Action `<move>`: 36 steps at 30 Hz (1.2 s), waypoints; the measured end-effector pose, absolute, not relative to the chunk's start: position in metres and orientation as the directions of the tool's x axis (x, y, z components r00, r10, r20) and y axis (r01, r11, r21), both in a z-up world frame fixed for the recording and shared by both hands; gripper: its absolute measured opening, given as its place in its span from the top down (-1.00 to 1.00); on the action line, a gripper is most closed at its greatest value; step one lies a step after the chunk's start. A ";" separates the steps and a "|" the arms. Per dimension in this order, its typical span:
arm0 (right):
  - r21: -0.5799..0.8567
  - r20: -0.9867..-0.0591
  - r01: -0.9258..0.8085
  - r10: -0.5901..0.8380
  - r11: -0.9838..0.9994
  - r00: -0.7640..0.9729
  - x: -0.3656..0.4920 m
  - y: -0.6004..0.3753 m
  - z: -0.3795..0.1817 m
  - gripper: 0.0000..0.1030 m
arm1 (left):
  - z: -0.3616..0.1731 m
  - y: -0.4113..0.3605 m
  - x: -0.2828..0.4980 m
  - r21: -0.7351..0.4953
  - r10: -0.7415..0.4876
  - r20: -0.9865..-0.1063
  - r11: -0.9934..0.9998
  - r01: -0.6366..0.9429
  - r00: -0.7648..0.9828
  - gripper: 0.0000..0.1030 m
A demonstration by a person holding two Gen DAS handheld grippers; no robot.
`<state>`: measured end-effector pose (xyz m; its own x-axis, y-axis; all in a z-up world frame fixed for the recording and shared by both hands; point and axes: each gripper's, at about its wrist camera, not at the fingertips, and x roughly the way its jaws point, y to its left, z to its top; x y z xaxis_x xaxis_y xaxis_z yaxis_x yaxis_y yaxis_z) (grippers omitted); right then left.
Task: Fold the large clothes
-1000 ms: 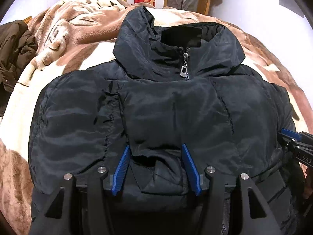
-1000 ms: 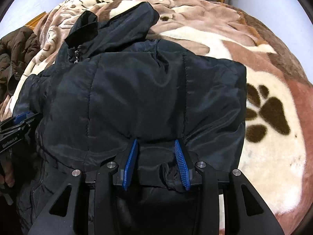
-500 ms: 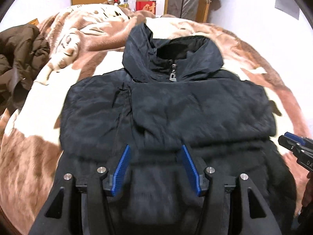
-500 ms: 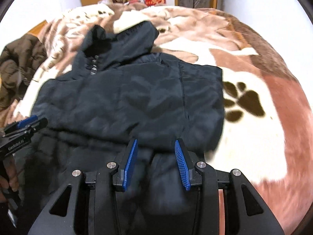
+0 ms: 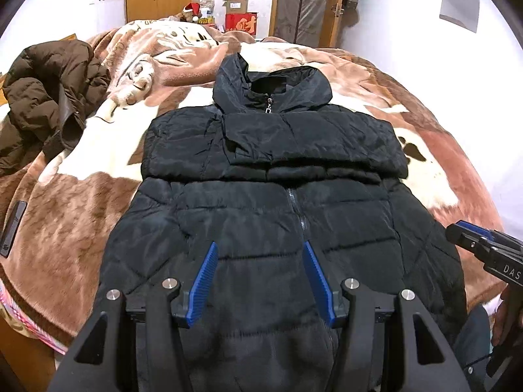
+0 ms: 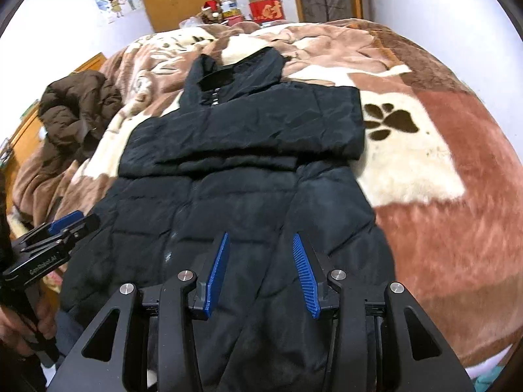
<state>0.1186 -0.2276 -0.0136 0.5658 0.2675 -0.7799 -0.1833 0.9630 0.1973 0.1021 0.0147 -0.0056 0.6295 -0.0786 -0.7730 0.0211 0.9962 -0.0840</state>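
Jacket (image 5: 287,215), black puffer, lies flat on the bed (image 5: 81,215), zipper up, both sleeves folded across the chest in a band. Long axis runs away from the cameras: hood (image 5: 274,91) at the far end, hem nearest, hanging toward the bed edge. Left gripper (image 5: 260,281) hovers over the lower front, fingers spread wide, nothing held. Right gripper (image 6: 261,274) likewise above the hem area, fingers wide apart and empty. Likely step in hand: taking the hem to fold it up toward the collar. To do it well, pinch both hem corners evenly, lift together, carry straight along the zipper (image 5: 295,215) line, and land the hem on the sleeve band without dragging it. Brown coat (image 5: 45,98) sits well apart at far left.
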 end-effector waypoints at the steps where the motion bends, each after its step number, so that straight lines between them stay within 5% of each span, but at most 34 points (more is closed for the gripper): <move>1: 0.203 -0.780 -0.191 0.277 0.960 0.562 0.115 -0.225 -0.012 0.13 | -0.004 0.014 0.097 -0.084 -0.080 -0.771 0.996 0.024 0.632 -0.11; 18: 0.194 -0.767 -0.249 0.305 0.949 0.564 0.122 -0.203 0.002 0.11 | 0.012 0.017 0.109 -0.097 -0.097 -0.749 0.995 0.036 0.655 -0.12; 36: 0.156 -0.747 -0.283 0.300 0.946 0.594 0.269 -0.181 0.026 0.03 | 0.027 0.043 0.242 -0.039 -0.064 -0.734 0.998 0.052 0.676 -0.13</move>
<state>0.2685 -0.1811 0.0259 0.5935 0.3004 -0.7466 -0.2827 0.9464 0.1560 0.2424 0.0433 0.0266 0.6759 -0.0641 -0.7342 0.0518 0.9979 -0.0394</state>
